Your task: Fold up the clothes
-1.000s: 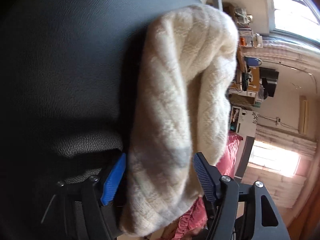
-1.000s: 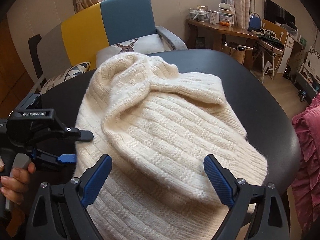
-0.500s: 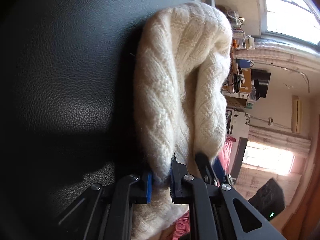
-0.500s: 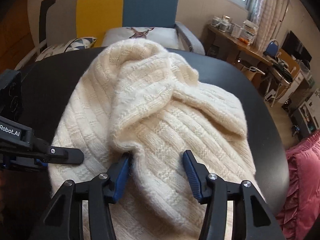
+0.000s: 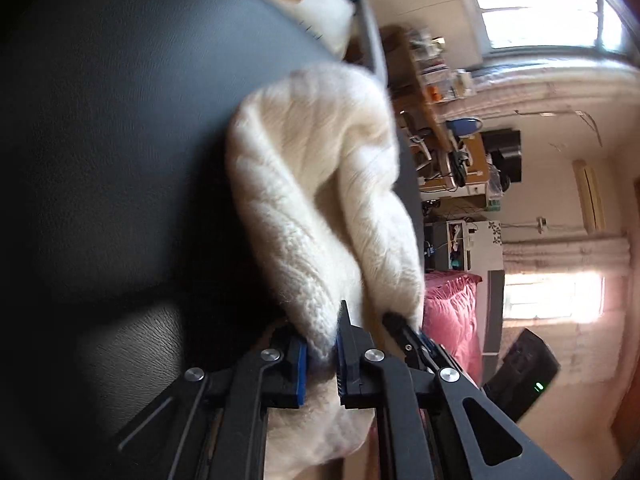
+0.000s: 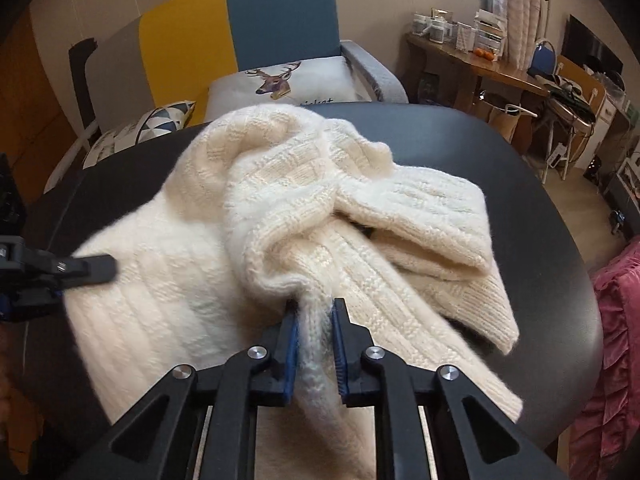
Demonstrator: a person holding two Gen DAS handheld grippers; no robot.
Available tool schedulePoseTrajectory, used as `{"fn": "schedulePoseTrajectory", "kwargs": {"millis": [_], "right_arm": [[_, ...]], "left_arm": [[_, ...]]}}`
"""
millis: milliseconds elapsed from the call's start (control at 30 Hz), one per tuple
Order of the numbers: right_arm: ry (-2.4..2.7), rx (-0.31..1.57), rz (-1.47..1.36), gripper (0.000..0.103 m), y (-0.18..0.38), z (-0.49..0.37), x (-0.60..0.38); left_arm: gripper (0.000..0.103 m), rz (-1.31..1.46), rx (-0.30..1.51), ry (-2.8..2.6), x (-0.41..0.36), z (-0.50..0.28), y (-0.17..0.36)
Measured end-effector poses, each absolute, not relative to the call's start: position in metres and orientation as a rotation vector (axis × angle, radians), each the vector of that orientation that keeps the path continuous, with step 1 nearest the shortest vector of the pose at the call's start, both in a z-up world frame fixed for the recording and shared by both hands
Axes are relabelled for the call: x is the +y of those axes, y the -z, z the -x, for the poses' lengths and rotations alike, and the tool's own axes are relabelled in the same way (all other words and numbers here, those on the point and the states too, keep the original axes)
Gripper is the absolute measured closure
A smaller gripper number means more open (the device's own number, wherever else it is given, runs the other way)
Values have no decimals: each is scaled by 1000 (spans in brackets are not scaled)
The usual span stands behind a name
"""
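Observation:
A cream knitted sweater lies bunched on a round black table. My right gripper is shut on a pinched fold of the sweater near its front edge. My left gripper is shut on the sweater's left edge, and its black finger also shows at the left of the right wrist view. A folded sleeve or flap lies on the sweater's right side. The sweater's near hem hangs over the table's front edge under my right gripper.
A yellow, blue and grey armchair with a deer cushion stands behind the table. A wooden desk with jars is at the back right. Pink bedding lies at the right, beyond the table edge.
My right gripper has closed from wide open onto a fold of the sweater. My left gripper closed on the sweater's edge earlier and still holds it, and the fabric has bunched up.

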State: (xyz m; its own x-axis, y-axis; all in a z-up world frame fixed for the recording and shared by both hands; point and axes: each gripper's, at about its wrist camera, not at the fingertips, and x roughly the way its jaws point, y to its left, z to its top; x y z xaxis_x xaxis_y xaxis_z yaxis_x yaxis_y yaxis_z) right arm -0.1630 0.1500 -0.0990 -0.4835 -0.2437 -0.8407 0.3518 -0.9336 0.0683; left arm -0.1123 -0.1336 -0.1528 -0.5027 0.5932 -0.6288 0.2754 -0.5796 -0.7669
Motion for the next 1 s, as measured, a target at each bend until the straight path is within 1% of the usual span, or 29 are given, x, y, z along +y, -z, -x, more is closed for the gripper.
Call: {"fn": "schedulePoseTrajectory", "kwargs": {"millis": [167, 233, 267, 300, 433, 567, 667, 700, 733, 767, 867, 933, 1000], "right_arm": [[2456, -62, -1325, 92, 83, 154, 166], [2463, -116, -1328, 93, 81, 149, 170], [2462, -143, -1345, 95, 84, 146, 174], [2461, -172, -1365, 96, 88, 144, 178], [2483, -200, -1478, 97, 117, 129, 197], [2467, -286, -1573, 97, 136, 117, 218], [2353, -457, -1575, 85, 133, 105, 220], [2336, -443, -1555, 78, 128, 99, 212], [2327, -415, -1531, 78, 122, 94, 203], [2330, -344, -1510, 77, 116, 88, 188], [2351, -66, -1432, 77, 102, 66, 139], [2365, 119, -1371, 76, 98, 54, 106], [2352, 229, -1362, 76, 100, 53, 76]], "left_arm": [[93, 1325, -1163, -2356, -174, 95, 101], [93, 1315, -1091, -2406, -185, 90, 83], [93, 1324, -1052, -2423, -189, 87, 76], [93, 1343, -1010, -2437, -192, 83, 74], [92, 1422, -851, -2478, -205, 64, 69], [92, 1460, -849, -2454, -203, 47, 90], [91, 1477, -840, -2426, -199, 25, 107], [91, 1475, -850, -2409, -196, 21, 108], [90, 1464, -872, -2387, -195, 16, 109], [88, 1453, -904, -2371, -196, 12, 109], [81, 1409, -993, -2379, -209, -3, 100], [79, 1389, -1005, -2417, -220, -11, 95], [75, 1379, -972, -2502, -233, -22, 91]]}}
